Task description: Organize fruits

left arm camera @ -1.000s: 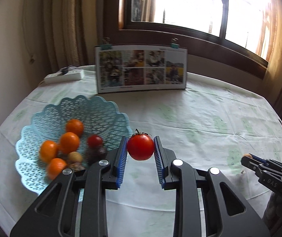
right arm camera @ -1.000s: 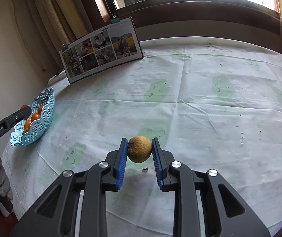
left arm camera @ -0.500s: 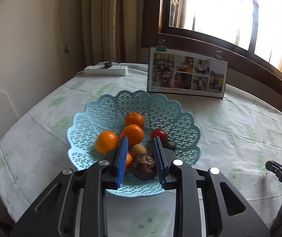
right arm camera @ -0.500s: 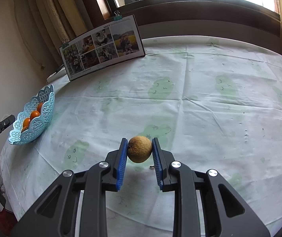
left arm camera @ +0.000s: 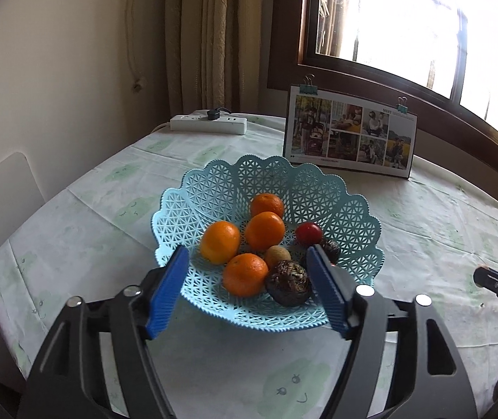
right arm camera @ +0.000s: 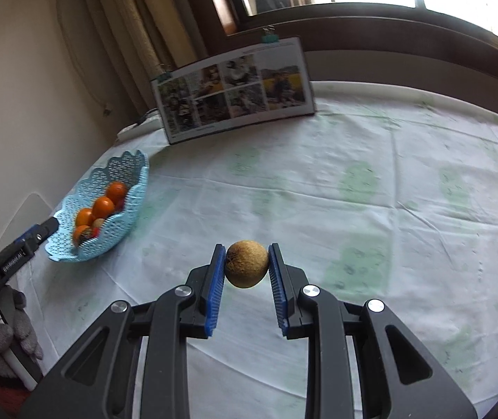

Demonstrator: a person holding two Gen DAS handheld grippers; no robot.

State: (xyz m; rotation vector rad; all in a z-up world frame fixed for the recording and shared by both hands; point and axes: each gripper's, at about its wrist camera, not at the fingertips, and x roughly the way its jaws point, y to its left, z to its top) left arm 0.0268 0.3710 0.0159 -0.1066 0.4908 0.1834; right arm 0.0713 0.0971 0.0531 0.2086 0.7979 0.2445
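A light blue lattice basket (left arm camera: 353, 202) stands on the table, holding several oranges (left arm camera: 264, 230), a small red tomato (left arm camera: 309, 233), a tan fruit (left arm camera: 276, 255) and dark wrinkled fruits (left arm camera: 289, 281). My left gripper (left arm camera: 247, 251) hovers open over the basket's near side, nothing between its fingers. My right gripper (right arm camera: 246, 249) is shut on a brown round fruit (right arm camera: 247, 265), held above the tablecloth to the right of the basket (right arm camera: 119, 171). The left gripper's tip (right arm camera: 39, 232) shows beside the basket in the right wrist view.
A photo board (left arm camera: 350, 136) stands clipped upright behind the basket, with a white power strip (left arm camera: 208, 124) at the back left. The right gripper's tip (left arm camera: 493, 282) shows at the right edge. A grey soft toy (right arm camera: 4, 335) lies beyond the table's rounded left edge.
The big red tomato has left my left gripper, which swung over the basket and opened wide. My right gripper carried the brown fruit closer to the basket.
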